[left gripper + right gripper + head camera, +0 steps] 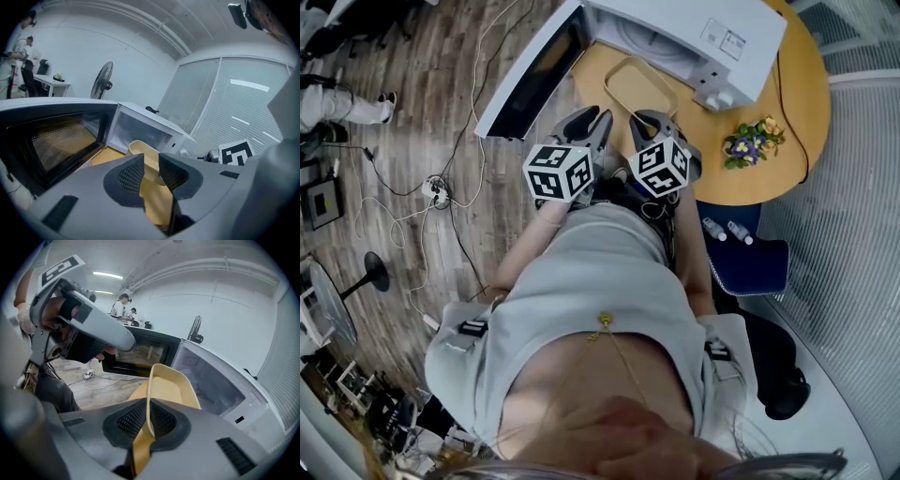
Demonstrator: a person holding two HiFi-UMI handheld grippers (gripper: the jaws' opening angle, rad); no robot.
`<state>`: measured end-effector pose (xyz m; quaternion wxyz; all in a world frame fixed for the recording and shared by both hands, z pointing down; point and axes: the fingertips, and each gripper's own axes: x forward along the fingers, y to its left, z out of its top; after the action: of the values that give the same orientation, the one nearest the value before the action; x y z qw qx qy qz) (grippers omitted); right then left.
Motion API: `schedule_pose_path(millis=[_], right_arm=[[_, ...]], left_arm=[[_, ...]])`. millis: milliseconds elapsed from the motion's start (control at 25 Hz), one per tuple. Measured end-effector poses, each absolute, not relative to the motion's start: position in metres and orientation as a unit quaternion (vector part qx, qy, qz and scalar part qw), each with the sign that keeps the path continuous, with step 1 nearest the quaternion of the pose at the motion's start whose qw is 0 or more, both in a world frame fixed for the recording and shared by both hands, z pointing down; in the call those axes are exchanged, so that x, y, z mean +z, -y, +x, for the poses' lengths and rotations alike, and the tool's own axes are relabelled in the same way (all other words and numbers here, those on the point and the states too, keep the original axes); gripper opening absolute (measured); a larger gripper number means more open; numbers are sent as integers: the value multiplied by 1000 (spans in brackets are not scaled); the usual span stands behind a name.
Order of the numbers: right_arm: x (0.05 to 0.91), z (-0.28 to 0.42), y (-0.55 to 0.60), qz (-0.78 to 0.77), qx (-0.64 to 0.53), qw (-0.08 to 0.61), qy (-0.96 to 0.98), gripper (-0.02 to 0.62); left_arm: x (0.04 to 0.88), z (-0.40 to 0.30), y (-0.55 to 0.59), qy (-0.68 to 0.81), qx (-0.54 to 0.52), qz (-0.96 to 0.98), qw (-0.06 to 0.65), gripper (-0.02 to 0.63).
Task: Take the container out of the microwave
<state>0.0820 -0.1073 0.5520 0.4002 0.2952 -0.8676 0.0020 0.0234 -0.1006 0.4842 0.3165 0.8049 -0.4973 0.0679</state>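
At the left of the head view, white cables (436, 190) lay tangled on the wooden floor (412, 112). The microwave door (530, 75) stood swung wide open toward that side, and the white microwave (675, 28) sat behind it on the round tabletop (787, 103).

The left gripper (592, 122) hung just in front of the open cavity. In its own view the left gripper (151, 161) had its jaws spread with a clear gap between them, nothing pinched, and the container (140, 149) showed beyond that gap.

The pale yellow container (639, 86) was outside the cavity, over the tabletop just in front of the opening; whether it rested there could not be told. The right gripper (654, 122) met its near edge, and the right gripper view showed the right gripper (148, 411) pressed onto the thin rim of the container (171, 385).

Further right, a small bunch of flowers (752, 141) lay on the tabletop.
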Motion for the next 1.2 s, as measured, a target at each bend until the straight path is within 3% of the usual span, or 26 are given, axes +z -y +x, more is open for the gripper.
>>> schedule_pose_path(millis=[1200], right_arm=[[556,57,80,263,11,393,881,31]], left_arm=[[487,12,84,506,67,803,308,112]])
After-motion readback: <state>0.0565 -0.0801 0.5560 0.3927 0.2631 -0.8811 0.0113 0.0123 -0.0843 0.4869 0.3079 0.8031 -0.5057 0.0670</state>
